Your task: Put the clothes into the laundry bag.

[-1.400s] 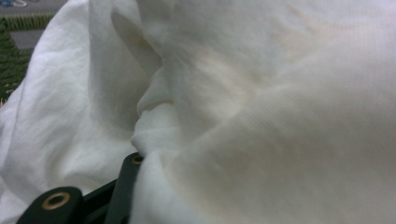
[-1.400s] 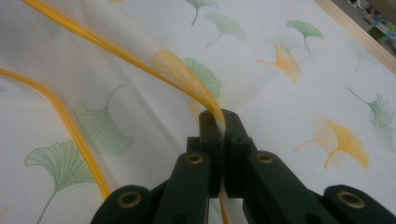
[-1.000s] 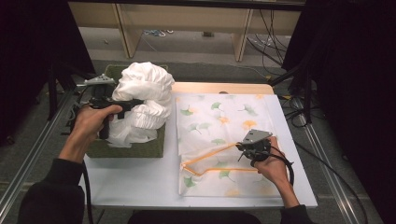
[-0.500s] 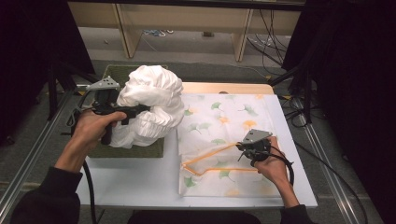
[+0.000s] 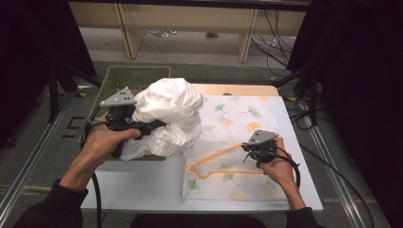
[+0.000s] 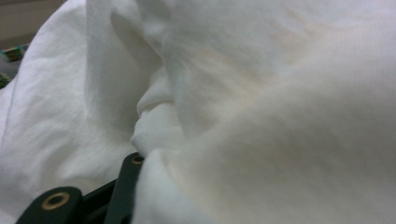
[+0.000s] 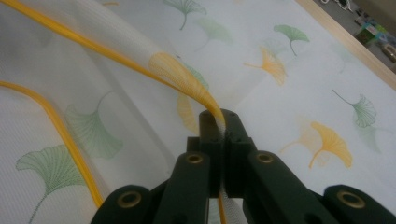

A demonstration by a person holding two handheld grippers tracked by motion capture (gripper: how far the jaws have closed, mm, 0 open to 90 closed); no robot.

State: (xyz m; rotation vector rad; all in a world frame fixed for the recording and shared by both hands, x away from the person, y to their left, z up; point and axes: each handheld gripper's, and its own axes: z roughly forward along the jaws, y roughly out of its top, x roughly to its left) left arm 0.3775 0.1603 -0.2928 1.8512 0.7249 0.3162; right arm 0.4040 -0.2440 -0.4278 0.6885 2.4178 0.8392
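The bench [image 5: 142,190] in front of me is white, with a pale wooden edge at its far side. Across its right half lies the mesh laundry bag [image 5: 237,142], printed with green and orange ginkgo leaves and trimmed with an orange zipper [image 5: 223,173] that runs round its near opening. To the left, a green basket [image 5: 124,78] sits partly on the bench's left edge. Over the basket's right side and the bag's left edge hangs the bundle of white cloth [image 5: 171,116], crumpled and bulky, clear of the bench.

My left gripper [image 5: 142,129] has its fingers [image 6: 128,186] clenched on that white cloth; in the left gripper view the folds spill over them and hide the tips. My left hand [image 5: 102,142] wraps the handle just beside the basket.

My right gripper [image 5: 251,148] sits over the bag's near right part, its fingers [image 7: 212,135] pinched tight on the upper layer at the zipper edge, lifting it off the lower layer so the opening gapes towards the bundle.
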